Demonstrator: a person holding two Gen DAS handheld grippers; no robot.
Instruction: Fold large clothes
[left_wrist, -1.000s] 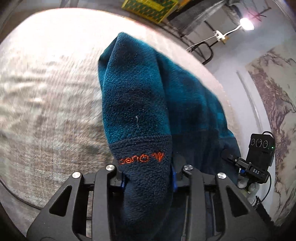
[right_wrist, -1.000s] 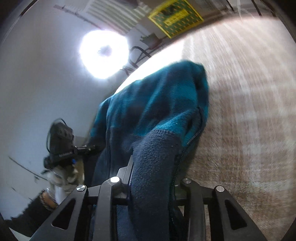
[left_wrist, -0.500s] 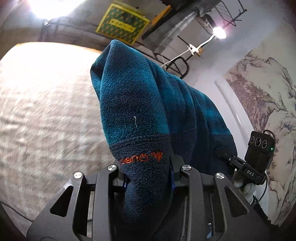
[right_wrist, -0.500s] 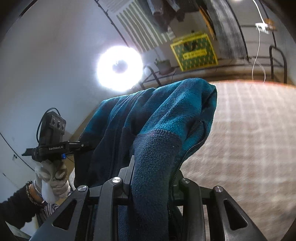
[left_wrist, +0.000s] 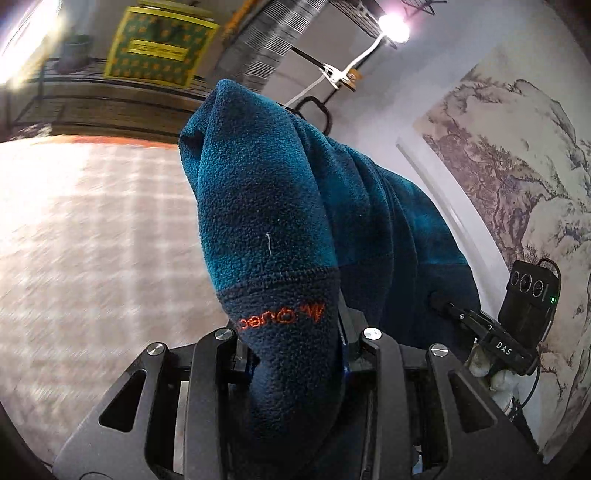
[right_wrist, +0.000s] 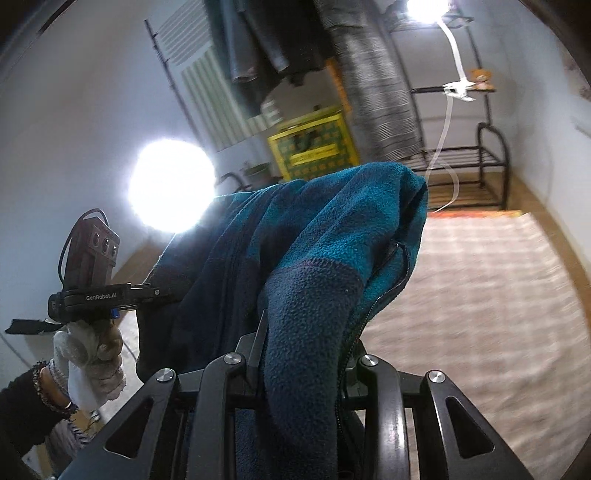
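Garment: a teal fleece jacket (left_wrist: 280, 206) with a navy hem band, orange embroidered lettering and a zipper, bunched in thick folds and held up in the air between the two grippers, clear of the surface below.
Left gripper (left_wrist: 291, 347): clenched on the navy band with the lettering; the fleece fills the gap between the fingers and drapes forward over them.
Right gripper (right_wrist: 303, 354): clenched on another stretch of navy hem beside the zipper (right_wrist: 384, 273); cloth spills over both fingers.
Hands: seen from the right wrist view, a gloved hand (right_wrist: 88, 354) in a dark sleeve holds the left tool's handle; the right tool shows at the edge of the left wrist view.
Surface: a pale checked bedcover or mat (left_wrist: 92, 236), blurred, lying below and ahead of the jacket.
Room: a yellow patterned box (right_wrist: 314, 147) on a dark metal rack, hanging dark clothes, two bright lamps, and a landscape mural (left_wrist: 517, 166) on one wall.
Risk, slip: the thick fleece could creep out of a grip if the jacket's weight drags on it.
Risk, tangle: the jacket is bunched, so laying it down like this would likely trap creases or a sleeve underneath.
Risk, uneven edge: if the hands land unevenly, the hem may lie skewed and spoil the fold.
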